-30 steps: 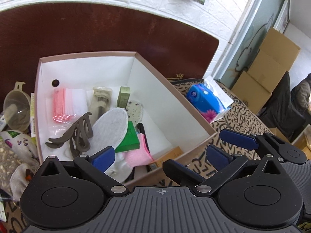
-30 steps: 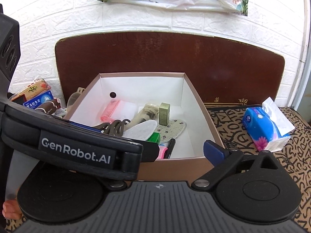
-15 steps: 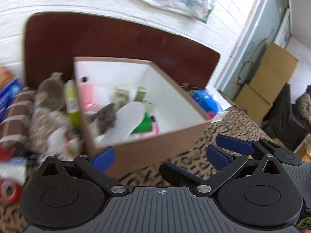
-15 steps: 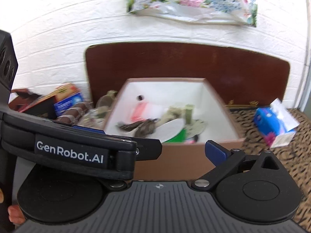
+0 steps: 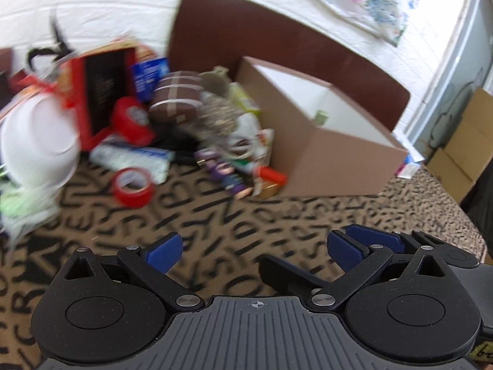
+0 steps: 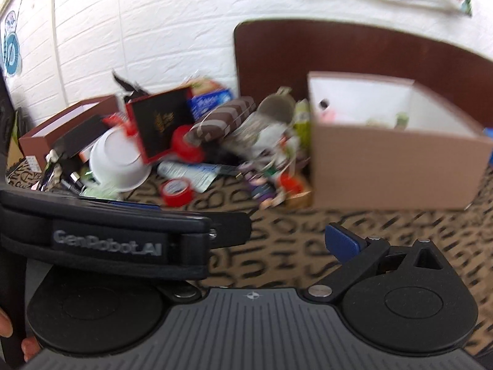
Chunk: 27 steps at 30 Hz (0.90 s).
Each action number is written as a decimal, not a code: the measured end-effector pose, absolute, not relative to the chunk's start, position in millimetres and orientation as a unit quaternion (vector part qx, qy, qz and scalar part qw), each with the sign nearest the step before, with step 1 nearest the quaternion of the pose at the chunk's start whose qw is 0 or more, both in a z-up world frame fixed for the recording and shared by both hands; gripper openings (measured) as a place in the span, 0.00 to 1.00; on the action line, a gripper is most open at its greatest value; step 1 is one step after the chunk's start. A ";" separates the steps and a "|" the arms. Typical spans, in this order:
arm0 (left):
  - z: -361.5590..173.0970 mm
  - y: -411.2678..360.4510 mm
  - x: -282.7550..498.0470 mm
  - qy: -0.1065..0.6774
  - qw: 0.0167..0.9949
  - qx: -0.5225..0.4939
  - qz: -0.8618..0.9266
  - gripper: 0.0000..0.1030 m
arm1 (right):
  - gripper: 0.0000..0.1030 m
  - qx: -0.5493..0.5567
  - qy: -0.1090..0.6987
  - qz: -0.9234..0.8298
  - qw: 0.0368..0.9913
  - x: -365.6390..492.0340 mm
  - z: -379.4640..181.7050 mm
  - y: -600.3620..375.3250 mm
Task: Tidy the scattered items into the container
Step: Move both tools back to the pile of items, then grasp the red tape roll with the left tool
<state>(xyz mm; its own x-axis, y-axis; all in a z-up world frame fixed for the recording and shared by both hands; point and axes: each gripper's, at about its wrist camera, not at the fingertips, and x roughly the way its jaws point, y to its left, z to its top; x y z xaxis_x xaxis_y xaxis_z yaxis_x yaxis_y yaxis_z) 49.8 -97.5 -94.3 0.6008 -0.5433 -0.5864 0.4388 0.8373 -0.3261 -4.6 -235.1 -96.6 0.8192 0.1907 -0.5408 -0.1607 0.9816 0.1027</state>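
Note:
The brown cardboard box (image 5: 323, 160) with a white inside stands at the right (image 6: 394, 169). A blurred pile of loose items lies to its left. It includes a red tape roll (image 5: 133, 186) (image 6: 177, 191), a white bowl (image 5: 37, 141) (image 6: 117, 166), a red-and-black box (image 5: 101, 92), a brown striped pouch (image 5: 177, 98) and an orange-capped tube (image 5: 271, 174). My left gripper (image 5: 254, 251) hangs open and empty over the patterned cloth, well short of the pile. My right gripper (image 6: 255, 240) is beside it, open and empty, its left finger hidden behind the left gripper's body.
A letter-patterned cloth (image 5: 246, 215) covers the table. A dark brown board (image 5: 277, 37) leans on the white brick wall behind the box. A brown lid (image 6: 61, 120) lies at the far left. Cardboard cartons (image 5: 462, 141) stand off to the right.
Both views have pulled back from above the box and swung left, so the pile beside it now fills the middle. Both grippers stay open and empty.

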 end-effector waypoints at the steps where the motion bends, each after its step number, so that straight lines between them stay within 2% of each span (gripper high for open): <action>1: -96.5 -91.2 51.9 0.353 0.893 -0.078 -0.268 1.00 | 0.98 0.028 0.289 0.093 0.952 -3.6 -100.4 -230.1; 5: -100.6 -73.4 62.6 0.352 0.897 -0.093 -0.250 1.00 | 0.98 0.027 0.294 0.094 0.951 0.3 -109.1 -218.9; 13: -105.8 -63.2 91.1 0.354 0.898 -0.093 -0.242 0.89 | 0.92 0.012 0.293 0.093 0.951 17.5 -115.4 -210.1; 20: -106.8 -53.8 119.2 0.357 0.904 -0.106 -0.208 0.80 | 0.79 0.016 0.299 0.094 0.949 40.1 -120.9 -208.2; 23: -106.3 -50.7 130.6 0.357 0.909 -0.101 -0.189 0.73 | 0.75 0.022 0.299 0.097 0.949 51.4 -119.8 -206.6; 27: -111.2 -46.7 143.1 0.364 0.909 -0.099 -0.176 0.63 | 0.64 0.031 0.299 0.110 0.948 66.8 -118.1 -200.9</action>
